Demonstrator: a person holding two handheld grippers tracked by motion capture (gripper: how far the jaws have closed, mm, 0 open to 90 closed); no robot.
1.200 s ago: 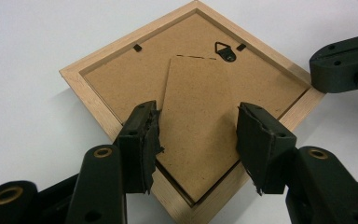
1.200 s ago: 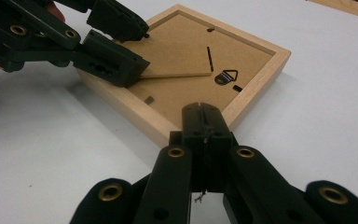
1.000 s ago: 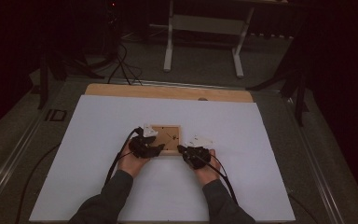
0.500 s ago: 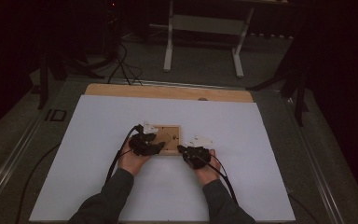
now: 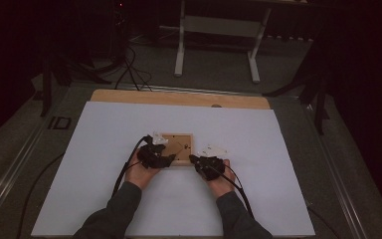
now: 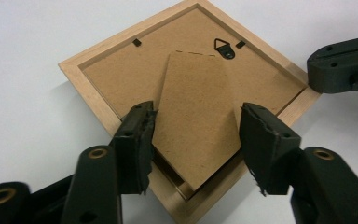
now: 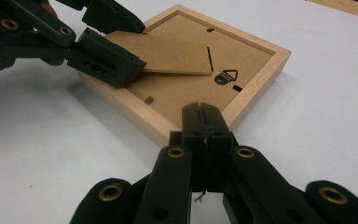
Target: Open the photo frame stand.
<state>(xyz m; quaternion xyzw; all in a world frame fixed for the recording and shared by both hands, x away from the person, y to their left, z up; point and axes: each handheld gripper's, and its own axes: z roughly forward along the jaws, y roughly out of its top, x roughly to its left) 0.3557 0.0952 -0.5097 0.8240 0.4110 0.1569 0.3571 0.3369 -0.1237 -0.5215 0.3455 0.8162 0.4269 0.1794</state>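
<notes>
A white sheet (image 5: 129, 134) covers my wooden table (image 5: 179, 97); the room beyond is dark, with a white stand (image 5: 216, 30) on grey floor. The picture frame (image 6: 98, 93) lies face down mid-sheet, between my hands: pale wood rim, brown backing, a small metal hanger (image 6: 223, 46), its cardboard easel flap (image 6: 196, 116) lifted. My left gripper (image 6: 193, 140) has just been opening, its jaws either side of the flap without pressing it. My right gripper (image 7: 205, 121) is clenched on nothing, tips at the frame's near edge.
</notes>
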